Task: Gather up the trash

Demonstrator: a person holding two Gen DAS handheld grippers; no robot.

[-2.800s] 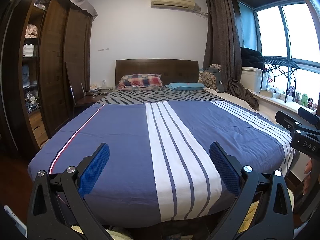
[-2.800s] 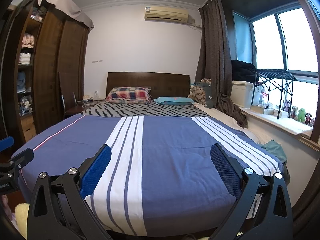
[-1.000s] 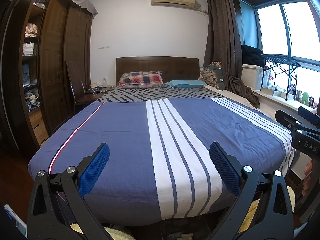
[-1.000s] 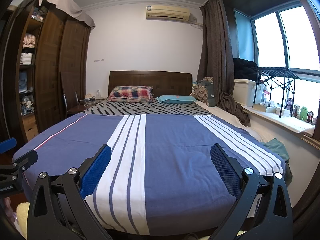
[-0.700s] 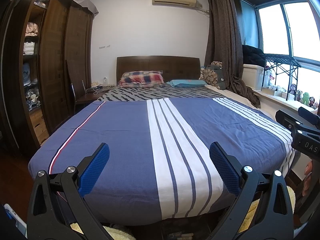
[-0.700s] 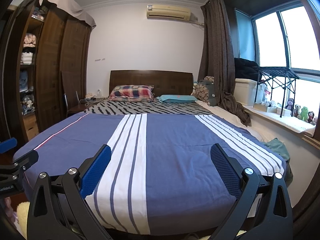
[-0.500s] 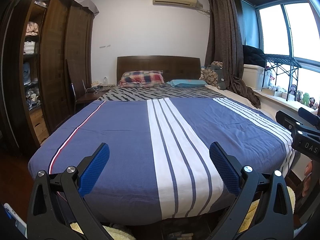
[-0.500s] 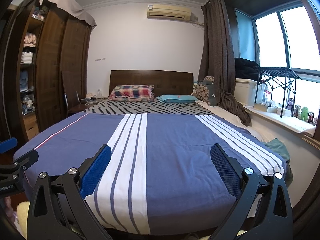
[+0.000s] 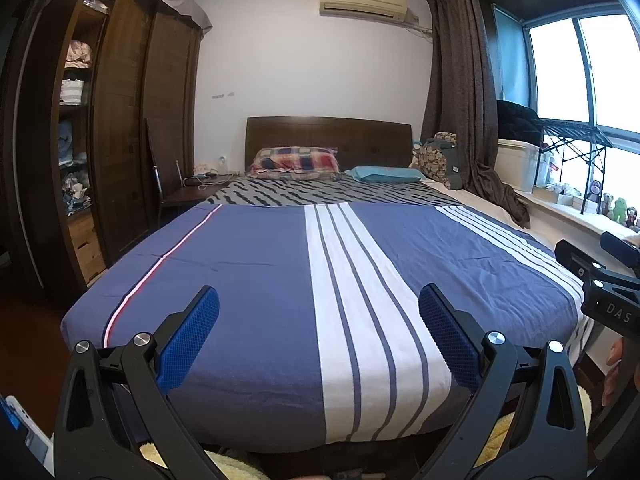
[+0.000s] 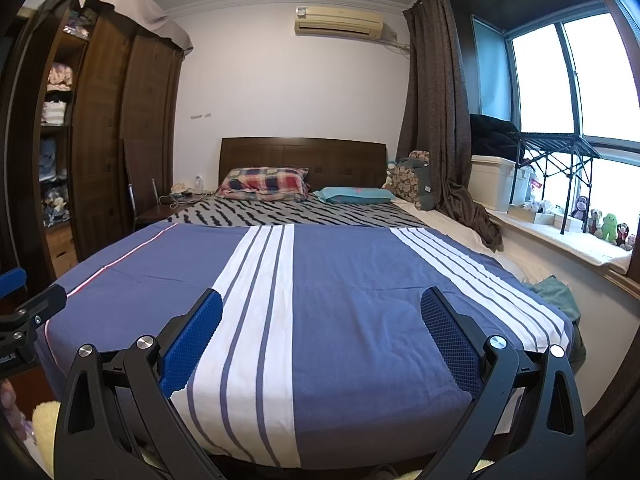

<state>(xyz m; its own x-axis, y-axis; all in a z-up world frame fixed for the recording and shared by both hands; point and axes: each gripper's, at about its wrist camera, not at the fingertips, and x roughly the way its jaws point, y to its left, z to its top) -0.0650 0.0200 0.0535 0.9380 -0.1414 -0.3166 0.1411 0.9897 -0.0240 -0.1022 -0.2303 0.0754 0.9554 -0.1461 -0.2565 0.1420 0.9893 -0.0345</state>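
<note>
I see no trash in either view. My left gripper (image 9: 318, 300) stands open at the foot of a bed, nothing between its blue pads (image 9: 188, 340). My right gripper (image 10: 322, 304) is open too, held level beside it over the same end of the bed. Each gripper shows at the edge of the other's view: the right gripper (image 9: 600, 276) at the right edge of the left wrist view, the left gripper (image 10: 24, 308) at the left edge of the right wrist view. A blue and white striped cover (image 9: 280, 264) lies flat on the bed.
A dark wardrobe (image 9: 120, 120) with open shelves lines the left wall, a chair (image 9: 160, 184) beside it. Pillows (image 10: 264, 184) lie at the headboard. A window ledge (image 10: 560, 236) with plush toys and a white box (image 10: 496, 180) runs along the right. A green cloth (image 10: 556, 292) lies beside the bed.
Both views have risen and tilted slightly, so the bed sits a little lower in the frames. Both grippers stay open and empty.
</note>
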